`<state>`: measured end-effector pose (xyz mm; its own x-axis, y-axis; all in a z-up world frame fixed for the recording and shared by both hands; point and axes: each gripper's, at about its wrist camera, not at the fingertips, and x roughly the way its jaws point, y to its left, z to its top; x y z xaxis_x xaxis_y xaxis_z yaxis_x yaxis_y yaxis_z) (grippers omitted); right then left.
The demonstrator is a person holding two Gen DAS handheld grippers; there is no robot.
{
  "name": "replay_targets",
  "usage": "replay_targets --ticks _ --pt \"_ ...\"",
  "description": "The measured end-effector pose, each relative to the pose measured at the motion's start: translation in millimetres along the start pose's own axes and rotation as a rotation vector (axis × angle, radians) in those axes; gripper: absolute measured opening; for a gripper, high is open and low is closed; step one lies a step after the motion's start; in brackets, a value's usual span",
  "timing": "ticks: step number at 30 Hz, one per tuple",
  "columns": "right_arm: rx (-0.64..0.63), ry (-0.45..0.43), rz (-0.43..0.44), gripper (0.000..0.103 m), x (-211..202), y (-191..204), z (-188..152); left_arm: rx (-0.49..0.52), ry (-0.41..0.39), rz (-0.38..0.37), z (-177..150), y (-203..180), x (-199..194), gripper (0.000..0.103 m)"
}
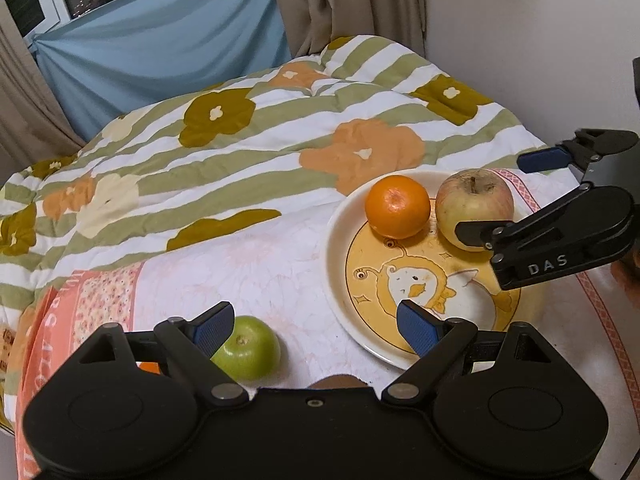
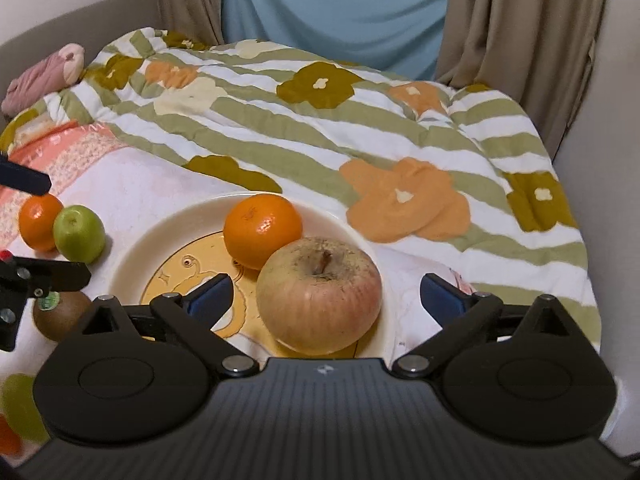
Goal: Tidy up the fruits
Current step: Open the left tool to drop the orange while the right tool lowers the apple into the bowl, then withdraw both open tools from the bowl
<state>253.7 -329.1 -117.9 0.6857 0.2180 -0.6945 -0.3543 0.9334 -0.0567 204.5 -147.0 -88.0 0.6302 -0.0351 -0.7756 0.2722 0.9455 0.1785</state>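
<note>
A cream plate [image 1: 340, 248] [image 2: 132, 248] with a yellow duck picture holds an orange [image 1: 397, 206] [image 2: 262, 230] and a large pale apple [image 1: 474, 200] [image 2: 318, 294]. My right gripper [image 2: 326, 294] [image 1: 500, 194] is open, its fingers on either side of the apple and apart from it. My left gripper [image 1: 316, 326] is open and empty, low over the plate's near left rim. A green apple [image 1: 248, 348] [image 2: 79, 234] lies on the cloth beside its left finger. A second orange [image 2: 38, 222] and a kiwi [image 2: 60, 320] lie left of the plate.
Everything sits on a bed with a pink-white cloth [image 1: 248, 272] in front and a striped flowered quilt [image 1: 240, 140] [image 2: 360, 128] behind. Curtains and a blue sheet [image 2: 336, 8] hang at the back. More fruit, blurred, shows at the lower left of the right wrist view [image 2: 18, 408].
</note>
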Motion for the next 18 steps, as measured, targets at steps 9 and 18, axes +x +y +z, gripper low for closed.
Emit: replay_targets --ticks 9,18 --pt "0.037 -0.045 -0.027 0.103 -38.8 -3.6 3.8 -0.027 -0.052 0.026 -0.3 3.7 -29.5 0.091" --pt "0.087 -0.071 -0.043 0.103 -88.1 5.6 13.3 -0.082 -0.104 0.085 -11.9 20.3 -75.5 0.091"
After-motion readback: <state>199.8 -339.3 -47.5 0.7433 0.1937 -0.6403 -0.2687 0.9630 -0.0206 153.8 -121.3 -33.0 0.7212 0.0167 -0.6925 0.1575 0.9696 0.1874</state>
